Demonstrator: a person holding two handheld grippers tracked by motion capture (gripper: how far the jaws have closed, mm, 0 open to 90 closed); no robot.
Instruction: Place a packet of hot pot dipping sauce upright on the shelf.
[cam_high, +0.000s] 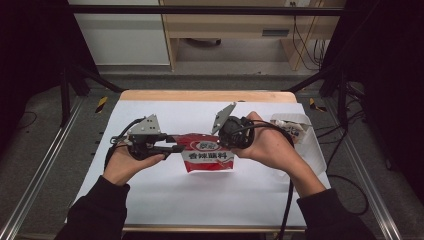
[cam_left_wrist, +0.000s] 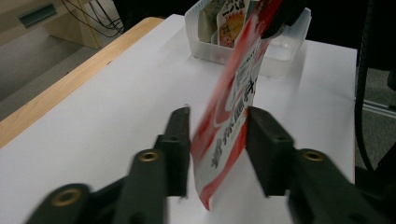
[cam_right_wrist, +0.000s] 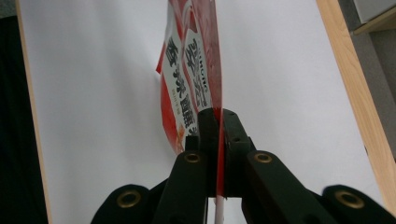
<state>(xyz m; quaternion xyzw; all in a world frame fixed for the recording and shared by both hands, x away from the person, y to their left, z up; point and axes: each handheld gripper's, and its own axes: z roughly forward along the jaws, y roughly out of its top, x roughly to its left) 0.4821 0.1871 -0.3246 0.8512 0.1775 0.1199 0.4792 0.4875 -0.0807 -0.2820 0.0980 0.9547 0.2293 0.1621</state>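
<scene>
A red and white sauce packet (cam_high: 209, 155) hangs upright just above the white table top, between my two grippers. My right gripper (cam_high: 221, 143) is shut on the packet's right top edge; in the right gripper view the two black jaws (cam_right_wrist: 218, 122) pinch the thin red film (cam_right_wrist: 194, 79) flat between them. My left gripper (cam_high: 178, 145) is at the packet's left side. In the left gripper view its jaws (cam_left_wrist: 218, 140) stand apart, open, with the packet (cam_left_wrist: 233, 112) slanting through the gap and the pads not pressing on it.
A clear plastic tub (cam_high: 306, 134) with more sachets in it stands at the right of the table, seen also behind the packet in the left gripper view (cam_left_wrist: 280, 51). The white sheet (cam_high: 200, 195) covers a wooden table whose far edge (cam_high: 207, 95) shows.
</scene>
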